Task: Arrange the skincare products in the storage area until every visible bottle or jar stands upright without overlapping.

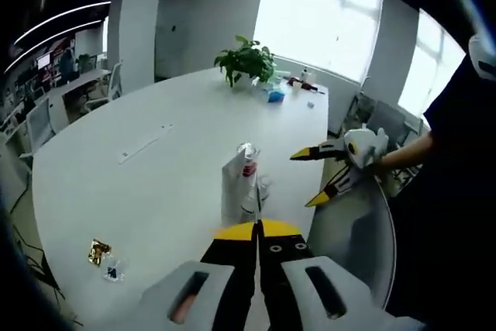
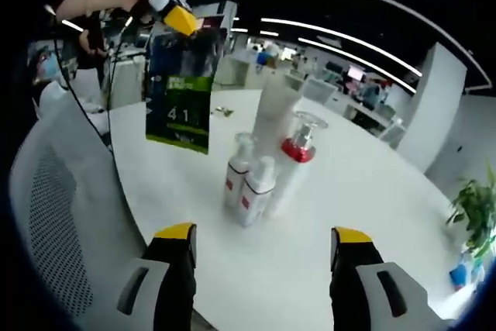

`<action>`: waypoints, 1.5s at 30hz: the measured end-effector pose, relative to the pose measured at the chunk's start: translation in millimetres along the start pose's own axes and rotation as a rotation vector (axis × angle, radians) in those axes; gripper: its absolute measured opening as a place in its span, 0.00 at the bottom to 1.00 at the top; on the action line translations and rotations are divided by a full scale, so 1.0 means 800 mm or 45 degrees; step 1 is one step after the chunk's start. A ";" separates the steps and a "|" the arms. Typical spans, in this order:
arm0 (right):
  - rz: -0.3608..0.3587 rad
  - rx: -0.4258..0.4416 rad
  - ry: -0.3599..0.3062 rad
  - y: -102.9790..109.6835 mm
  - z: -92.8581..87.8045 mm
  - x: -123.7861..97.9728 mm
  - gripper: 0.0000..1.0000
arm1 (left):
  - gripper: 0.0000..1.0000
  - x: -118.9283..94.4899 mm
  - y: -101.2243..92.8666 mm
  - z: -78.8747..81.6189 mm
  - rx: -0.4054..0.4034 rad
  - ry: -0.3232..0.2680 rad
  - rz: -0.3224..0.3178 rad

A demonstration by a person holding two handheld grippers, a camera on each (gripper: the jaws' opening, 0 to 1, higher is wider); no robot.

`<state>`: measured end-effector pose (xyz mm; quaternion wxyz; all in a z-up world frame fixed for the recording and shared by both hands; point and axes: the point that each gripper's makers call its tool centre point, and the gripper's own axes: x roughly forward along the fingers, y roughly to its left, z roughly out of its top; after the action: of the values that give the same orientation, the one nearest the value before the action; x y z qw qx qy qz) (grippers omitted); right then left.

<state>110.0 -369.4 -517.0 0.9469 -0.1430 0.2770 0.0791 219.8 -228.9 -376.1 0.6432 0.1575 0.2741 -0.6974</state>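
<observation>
On the white table (image 2: 325, 253), the skincare bottles (image 2: 267, 168) stand upright in a tight cluster: two small white bottles in front, with a red-collared pump bottle (image 2: 298, 153) and a tall white tube (image 2: 275, 110) just behind. The right claw (image 2: 263, 242) hovers near them with its jaws spread wide. The left claw (image 2: 184, 19) is clamped on the top edge of a dark green packet (image 2: 182, 91), which hangs beside the cluster.
</observation>
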 end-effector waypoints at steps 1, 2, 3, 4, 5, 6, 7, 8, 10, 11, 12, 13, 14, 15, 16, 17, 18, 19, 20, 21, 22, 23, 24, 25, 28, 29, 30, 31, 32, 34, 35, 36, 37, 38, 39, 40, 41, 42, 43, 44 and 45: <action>0.030 -0.014 -0.022 0.005 0.005 -0.002 0.69 | 0.00 0.000 -0.005 0.001 0.004 -0.004 -0.017; 0.061 -0.045 -0.055 0.010 0.012 -0.003 0.65 | 0.00 -0.003 -0.012 0.005 0.014 -0.011 -0.025; 0.147 -0.059 -0.067 0.025 0.019 -0.008 0.62 | 0.00 -0.004 -0.015 0.006 0.012 -0.007 -0.033; 0.190 -0.042 -0.069 0.033 0.024 -0.012 0.60 | 0.00 -0.003 -0.018 0.006 0.017 -0.009 -0.048; 0.199 -0.040 -0.072 0.034 0.027 -0.013 0.60 | 0.00 -0.004 -0.021 0.007 0.020 -0.012 -0.054; 0.246 -0.046 -0.099 0.043 0.038 -0.017 0.63 | 0.00 -0.004 -0.027 0.010 0.028 -0.014 -0.072; 0.283 -0.070 -0.109 0.050 0.051 -0.024 0.66 | 0.00 -0.004 -0.031 0.011 0.035 -0.018 -0.079; 0.296 -0.096 -0.114 0.053 0.056 -0.026 0.66 | 0.00 -0.004 -0.036 0.013 0.037 -0.021 -0.089; 0.344 -0.114 -0.123 0.057 0.066 -0.024 0.67 | 0.00 -0.004 -0.044 0.017 0.049 -0.030 -0.102; 0.378 -0.112 -0.138 0.061 0.072 -0.024 0.67 | 0.00 -0.004 -0.048 0.017 0.053 -0.028 -0.109; 0.400 -0.102 -0.150 0.064 0.076 -0.025 0.66 | 0.00 -0.003 -0.050 0.017 0.056 -0.026 -0.116; 0.471 -0.075 -0.169 0.072 0.089 -0.028 0.66 | 0.00 -0.003 -0.059 0.018 0.065 -0.024 -0.138; 0.521 -0.073 -0.184 0.079 0.097 -0.030 0.64 | 0.00 -0.002 -0.064 0.018 0.070 -0.022 -0.150; 0.556 -0.072 -0.196 0.082 0.102 -0.030 0.61 | 0.00 -0.002 -0.071 0.018 0.076 -0.020 -0.171; 0.609 -0.060 -0.207 0.090 0.108 -0.034 0.58 | 0.00 -0.001 -0.078 0.018 0.085 -0.018 -0.194; 0.652 -0.052 -0.213 0.097 0.112 -0.038 0.54 | 0.00 -0.001 -0.083 0.019 0.090 -0.018 -0.204; 0.710 -0.029 -0.231 0.105 0.118 -0.043 0.52 | 0.00 0.000 -0.090 0.021 0.096 -0.016 -0.222; 0.729 -0.014 -0.237 0.108 0.121 -0.045 0.51 | 0.00 0.001 -0.099 0.022 0.108 -0.014 -0.252; 0.762 0.020 -0.252 0.112 0.126 -0.048 0.52 | 0.00 0.001 -0.102 0.024 0.116 -0.019 -0.261; 0.760 0.016 -0.254 0.112 0.127 -0.048 0.53 | 0.00 0.001 -0.106 0.027 0.116 -0.024 -0.275; 0.759 0.011 -0.251 0.112 0.126 -0.047 0.53 | 0.00 0.000 -0.106 0.027 0.115 -0.025 -0.296; 0.761 0.010 -0.249 0.112 0.126 -0.048 0.54 | 0.00 0.000 -0.110 0.029 0.122 -0.030 -0.314; 0.760 0.006 -0.248 0.112 0.125 -0.047 0.54 | 0.00 0.000 -0.114 0.033 0.127 -0.039 -0.325; 0.759 0.004 -0.244 0.110 0.124 -0.046 0.54 | 0.00 -0.001 -0.117 0.036 0.126 -0.042 -0.336; 0.800 0.066 -0.274 0.110 0.128 -0.053 0.51 | 0.00 -0.003 -0.130 0.048 0.137 -0.071 -0.372; 0.824 0.090 -0.300 0.109 0.132 -0.057 0.49 | 0.00 -0.004 -0.133 0.052 0.144 -0.080 -0.383; 0.831 0.096 -0.311 0.109 0.135 -0.059 0.47 | 0.00 -0.006 -0.138 0.056 0.151 -0.089 -0.396; 0.845 0.106 -0.340 0.108 0.141 -0.064 0.44 | 0.00 -0.008 -0.141 0.060 0.156 -0.098 -0.406; 0.861 0.113 -0.363 0.109 0.146 -0.068 0.39 | 0.00 -0.011 -0.146 0.066 0.156 -0.108 -0.433; 0.888 0.130 -0.413 0.109 0.157 -0.076 0.29 | 0.01 -0.015 -0.149 0.075 0.166 -0.134 -0.443; 0.896 0.131 -0.437 0.108 0.162 -0.079 0.20 | 0.01 -0.018 -0.150 0.079 0.157 -0.138 -0.458; 0.909 0.112 -0.469 0.108 0.168 -0.083 0.12 | 0.01 -0.019 -0.150 0.083 0.157 -0.150 -0.460; 0.922 0.077 -0.493 0.110 0.171 -0.086 0.03 | 0.01 -0.021 -0.150 0.088 0.154 -0.164 -0.463; 0.836 0.019 -0.514 0.099 0.173 -0.079 0.00 | 0.01 -0.021 -0.148 0.091 0.153 -0.171 -0.463; 0.862 0.015 -0.520 0.105 0.174 -0.082 0.00 | 0.01 -0.021 -0.144 0.093 0.136 -0.173 -0.451; 0.876 0.067 -0.494 0.104 0.173 -0.081 0.00 | 0.01 -0.021 -0.141 0.094 0.137 -0.172 -0.445; 0.904 0.112 -0.463 0.107 0.171 -0.082 0.00 | 0.01 -0.020 -0.140 0.093 0.136 -0.171 -0.441; 0.908 0.160 -0.459 0.106 0.172 -0.082 0.00 | 0.01 -0.020 -0.138 0.093 0.128 -0.175 -0.434; 0.917 0.153 -0.465 0.106 0.172 -0.082 0.00 | 0.01 -0.020 -0.137 0.094 0.114 -0.177 -0.437; 0.927 0.152 -0.473 0.108 0.172 -0.085 0.00 | 0.01 -0.020 -0.140 0.094 0.115 -0.180 -0.441; 0.935 0.165 -0.473 0.110 0.172 -0.086 0.00 | 0.01 -0.020 -0.140 0.095 0.123 -0.187 -0.434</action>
<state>101.9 -248.0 -388.3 0.8967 0.0418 0.1384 0.4184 121.3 -257.8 -286.1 0.5257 0.0881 0.2154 -0.8182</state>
